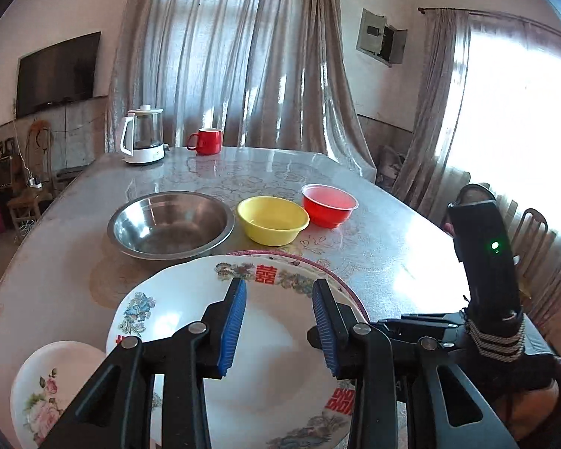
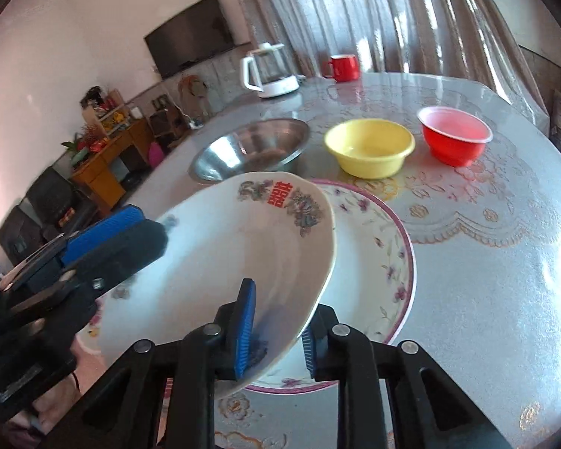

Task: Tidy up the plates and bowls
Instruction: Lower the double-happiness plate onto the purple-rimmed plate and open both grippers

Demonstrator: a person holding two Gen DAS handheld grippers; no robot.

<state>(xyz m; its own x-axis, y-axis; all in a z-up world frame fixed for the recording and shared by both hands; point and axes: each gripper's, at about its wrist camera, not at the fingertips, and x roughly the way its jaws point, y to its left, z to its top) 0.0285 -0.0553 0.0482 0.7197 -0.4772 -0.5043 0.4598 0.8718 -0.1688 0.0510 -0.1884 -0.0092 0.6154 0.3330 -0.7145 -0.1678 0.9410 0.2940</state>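
Observation:
My right gripper [image 2: 276, 327] is shut on the rim of a white plate with red characters [image 2: 220, 258], holding it tilted above a purple-rimmed floral plate [image 2: 374, 258] on the table. The held plate also shows in the left wrist view [image 1: 276, 336], under my left gripper [image 1: 280, 321], which is open and hovers above it. A small rose-patterned plate [image 1: 45, 389] lies at the lower left. A steel bowl [image 1: 170, 224], a yellow bowl [image 1: 273, 220] and a red bowl [image 1: 329, 205] stand in a row further back.
A glass kettle [image 1: 142, 136] and a red mug [image 1: 205, 141] stand at the table's far edge. Curtains hang behind the table [image 1: 411, 258]. Chairs stand at the right; a TV and furniture are at the left.

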